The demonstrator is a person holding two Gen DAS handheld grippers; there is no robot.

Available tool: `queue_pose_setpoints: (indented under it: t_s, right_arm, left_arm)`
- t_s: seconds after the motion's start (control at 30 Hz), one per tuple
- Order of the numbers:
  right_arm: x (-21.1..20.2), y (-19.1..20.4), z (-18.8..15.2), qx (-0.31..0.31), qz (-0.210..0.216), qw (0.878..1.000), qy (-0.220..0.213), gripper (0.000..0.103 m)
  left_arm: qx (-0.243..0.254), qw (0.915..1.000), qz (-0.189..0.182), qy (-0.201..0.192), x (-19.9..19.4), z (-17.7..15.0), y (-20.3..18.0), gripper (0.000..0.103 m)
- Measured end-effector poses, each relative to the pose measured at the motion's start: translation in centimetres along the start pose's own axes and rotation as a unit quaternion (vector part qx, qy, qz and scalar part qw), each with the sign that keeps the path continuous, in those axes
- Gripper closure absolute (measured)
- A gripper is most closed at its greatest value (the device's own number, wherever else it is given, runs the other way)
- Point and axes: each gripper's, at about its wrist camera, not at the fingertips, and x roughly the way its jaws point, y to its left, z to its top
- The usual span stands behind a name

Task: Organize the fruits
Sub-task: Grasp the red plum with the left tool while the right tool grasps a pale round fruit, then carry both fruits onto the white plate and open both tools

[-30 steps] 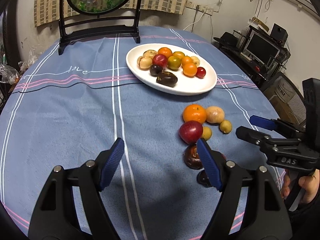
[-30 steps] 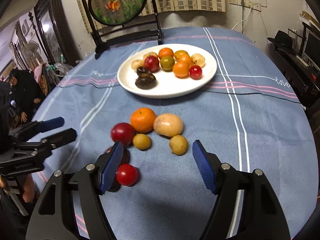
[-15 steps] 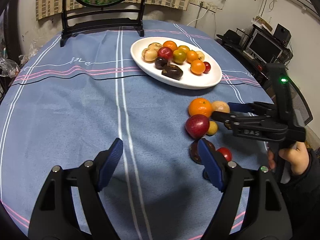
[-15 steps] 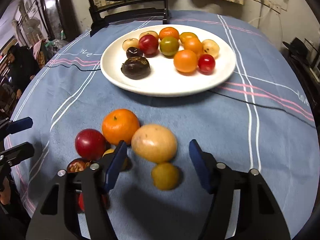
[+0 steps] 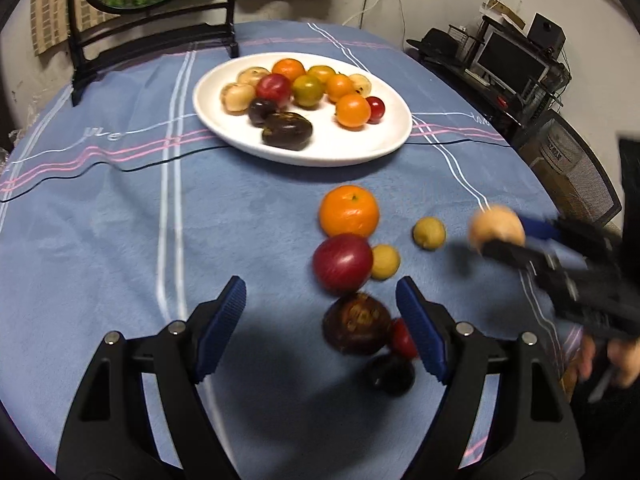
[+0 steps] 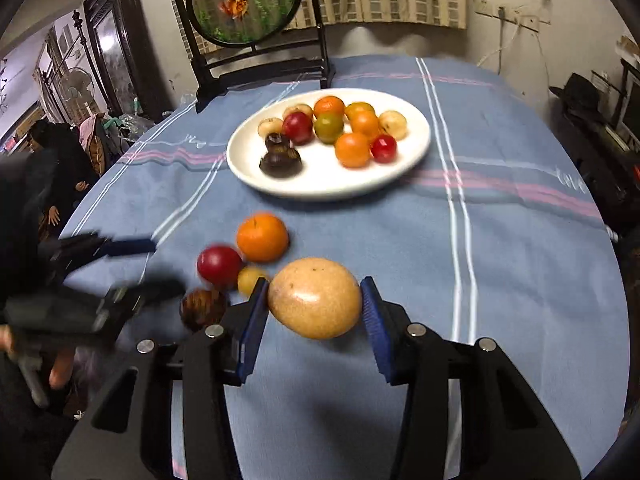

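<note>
My right gripper [image 6: 315, 306] is shut on a tan oval fruit [image 6: 315, 298] and holds it above the blue cloth; it shows blurred at the right of the left wrist view [image 5: 496, 230]. My left gripper [image 5: 320, 320] is open and empty, low over the loose fruit. Between its jaws lie a dark brown fruit [image 5: 356, 324] and a red apple [image 5: 343, 263]. An orange [image 5: 349, 211] and two small yellow fruits [image 5: 429, 233] lie beyond. A white plate [image 5: 360, 148] with several fruits stands farther back.
A dark framed round screen on a stand [image 6: 244, 4] stands at the table's far edge. A small red fruit [image 5: 402, 338] and a dark plum [image 5: 390, 374] lie by my left gripper's right finger. The table edge curves away on the right.
My right gripper closed on the tan fruit and lifted it off the cloth, pulling back to the right. My left gripper moved forward and right toward the loose fruit.
</note>
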Motion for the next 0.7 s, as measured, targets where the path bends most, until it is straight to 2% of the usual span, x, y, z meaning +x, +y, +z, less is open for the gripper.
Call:
queue_pose_setpoints:
  t_s: [0.07, 0.13, 0.17, 0.2, 0.23, 0.27, 0.43, 0.5, 0.57, 0.7]
  right_arm:
    - [-0.1, -1.1, -1.5, 0.023, 0.003, 1.000, 0.010, 0.056]
    - [-0.1, -1.8, -2.2, 0.036, 0.002, 0.999, 0.014, 0.056]
    - [-0.2, -2.1, -2.5, 0.039, 0.002, 0.999, 0.014, 0.056]
    - [-0.4, -2.4, -2.5, 0.042, 0.002, 0.999, 0.011, 0.056]
    - [-0.7, -2.6, -2.6, 0.043, 0.003, 0.999, 0.008, 0.056]
    - [-0.9, -2.7, -2.6, 0.044, 0.005, 0.999, 0.004, 0.056]
    - [-1.1, -2.6, -2.4, 0.042, 0.018, 0.999, -0.002, 0.056]
    - [-0.9, -2.5, -2.4, 0.042, 0.021, 0.999, 0.000, 0.056]
    - [-0.7, -2.4, -2.4, 0.041, 0.021, 0.999, 0.004, 0.056]
    - [-0.2, -1.9, -2.5, 0.037, 0.018, 0.999, 0.014, 0.056]
  left_arm:
    - [0.001, 0.9999, -0.007, 0.007, 0.8, 0.3, -0.3, 0.025]
    - [0.007, 0.9999, -0.009, 0.010, 1.4, 0.6, -0.7, 0.030]
    - [0.009, 0.9998, -0.011, 0.011, 1.7, 0.7, -0.9, 0.039]
    - [0.009, 0.9997, -0.013, 0.017, 2.1, 0.7, -1.0, 0.053]
    - [0.008, 0.9996, -0.013, 0.024, 2.4, 0.8, -1.0, 0.060]
    - [0.007, 0.9996, -0.007, 0.027, 2.7, 0.8, -0.9, 0.063]
    - [-0.006, 0.9993, -0.017, 0.034, 3.5, 1.2, -0.6, 0.060]
    - [-0.007, 0.9996, -0.012, 0.024, 3.7, 1.5, -0.6, 0.059]
    - [-0.013, 0.9996, -0.017, 0.020, 3.8, 1.8, -0.4, 0.063]
    - [-0.016, 0.9996, -0.020, 0.012, 3.3, 1.4, -0.4, 0.064]
